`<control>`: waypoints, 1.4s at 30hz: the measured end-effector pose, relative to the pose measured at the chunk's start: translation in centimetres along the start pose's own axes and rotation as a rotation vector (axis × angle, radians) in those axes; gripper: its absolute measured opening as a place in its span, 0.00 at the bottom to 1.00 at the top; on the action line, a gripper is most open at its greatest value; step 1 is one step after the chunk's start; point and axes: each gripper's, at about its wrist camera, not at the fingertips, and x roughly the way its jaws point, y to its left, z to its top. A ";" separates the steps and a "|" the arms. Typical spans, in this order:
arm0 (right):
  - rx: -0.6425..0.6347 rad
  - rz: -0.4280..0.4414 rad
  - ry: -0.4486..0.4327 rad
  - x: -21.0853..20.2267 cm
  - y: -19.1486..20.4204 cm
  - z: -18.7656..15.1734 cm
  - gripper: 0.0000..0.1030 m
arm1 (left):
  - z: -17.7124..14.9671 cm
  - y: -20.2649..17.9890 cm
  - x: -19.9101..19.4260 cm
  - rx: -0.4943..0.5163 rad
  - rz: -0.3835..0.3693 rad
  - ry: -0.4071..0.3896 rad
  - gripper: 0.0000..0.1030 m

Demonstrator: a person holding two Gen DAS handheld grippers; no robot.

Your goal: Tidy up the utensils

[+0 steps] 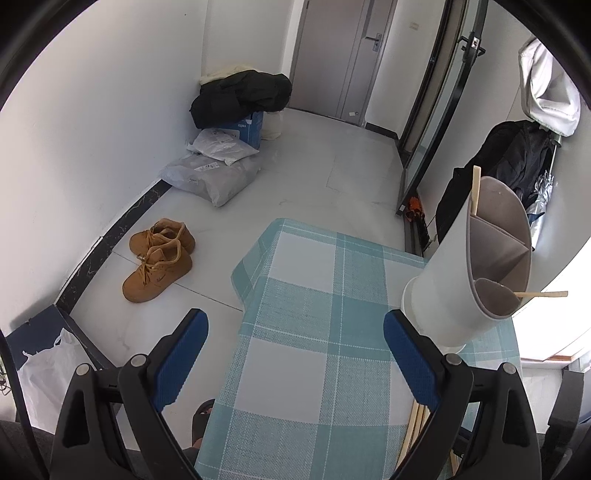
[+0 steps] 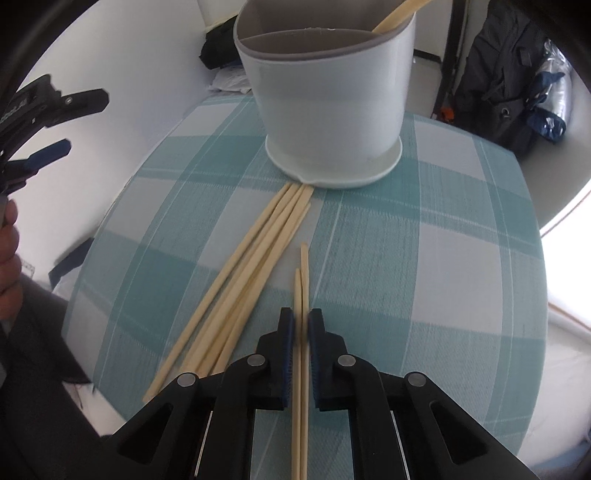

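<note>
Gripping a pair of pale wooden chopsticks (image 2: 300, 295), the right gripper (image 2: 301, 321) has its blue-padded jaws clenched on both sticks, which run lengthwise between the pads and point forward toward the holder. Item two: a loose bundle of further chopsticks (image 2: 255, 266) lies flat on the table, just left of the held pair, its far ends fanned close to the foot of the holder. Item three: a white utensil holder (image 2: 332, 107) with a grey inner lining and dividers stands upright on the table at its far side; one chopstick (image 2: 395, 16) leans out of its right compartment in the right wrist view, and the left wrist view shows two sticks standing in separate compartments. Item four: the table, covered by a teal-and-white checked cloth (image 2: 443, 258). Item five: the left gripper (image 1: 295, 354), jaws spread wide with nothing between them, held off the table's left edge by a hand (image 2: 9, 258). Background: tan shoes (image 1: 159, 258) and grey parcels (image 1: 214, 177) on the floor.
</note>
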 end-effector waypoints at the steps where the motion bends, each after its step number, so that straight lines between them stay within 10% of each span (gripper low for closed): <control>1: -0.004 0.008 0.004 -0.1 -0.1 -0.2 0.07 | -0.1 -0.1 0.0 0.003 0.001 0.001 0.91; 22: -0.028 -0.054 -0.019 1.5 0.1 3.7 0.08 | -1.9 -2.5 1.6 0.136 -0.012 0.080 0.91; 42: 0.211 0.137 -0.190 -2.6 -5.6 1.9 0.03 | -7.9 -8.3 4.2 0.427 -0.025 0.308 0.91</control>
